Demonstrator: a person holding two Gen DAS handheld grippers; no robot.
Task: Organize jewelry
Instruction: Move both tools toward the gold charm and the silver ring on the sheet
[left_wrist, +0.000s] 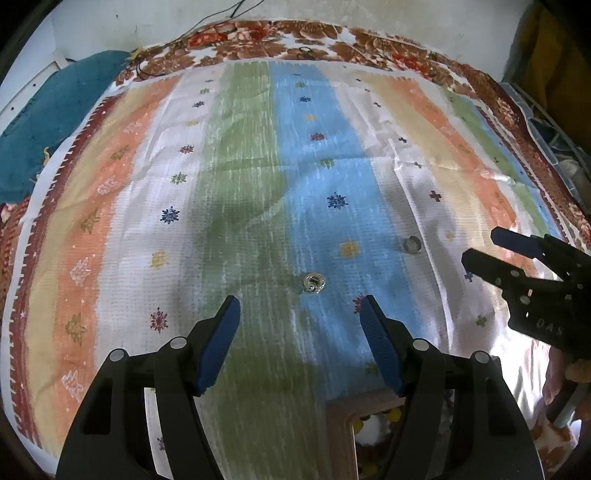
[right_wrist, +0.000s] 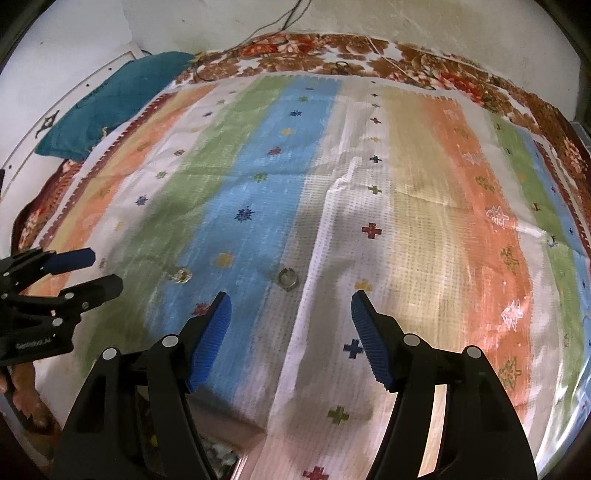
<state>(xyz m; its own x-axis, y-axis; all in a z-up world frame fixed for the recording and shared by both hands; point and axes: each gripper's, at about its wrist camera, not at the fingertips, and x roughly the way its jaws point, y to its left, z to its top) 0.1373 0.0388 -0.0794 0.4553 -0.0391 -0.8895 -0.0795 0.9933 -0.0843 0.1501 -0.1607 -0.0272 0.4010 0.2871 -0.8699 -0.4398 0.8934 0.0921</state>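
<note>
Two small rings lie on a striped cloth. A clear sparkly ring (left_wrist: 313, 283) sits at the green-blue border, just ahead of my left gripper (left_wrist: 300, 303), which stands open with nothing between its blue pads. The same ring (right_wrist: 182, 275) shows in the right wrist view. A dull silver ring (right_wrist: 287, 278) lies at the blue stripe's edge, just beyond my right gripper (right_wrist: 290, 298), open and empty. That silver ring (left_wrist: 412, 244) and the right gripper (left_wrist: 478, 248) appear at the right of the left wrist view. The left gripper (right_wrist: 103, 271) shows at the left of the right wrist view.
The striped cloth (left_wrist: 236, 155) lies over a floral bedspread (left_wrist: 258, 40). A teal pillow (left_wrist: 55, 122) rests at the far left. A brown box (left_wrist: 354, 417) holding small yellow and white items sits under the near edge. A wall and cable are behind.
</note>
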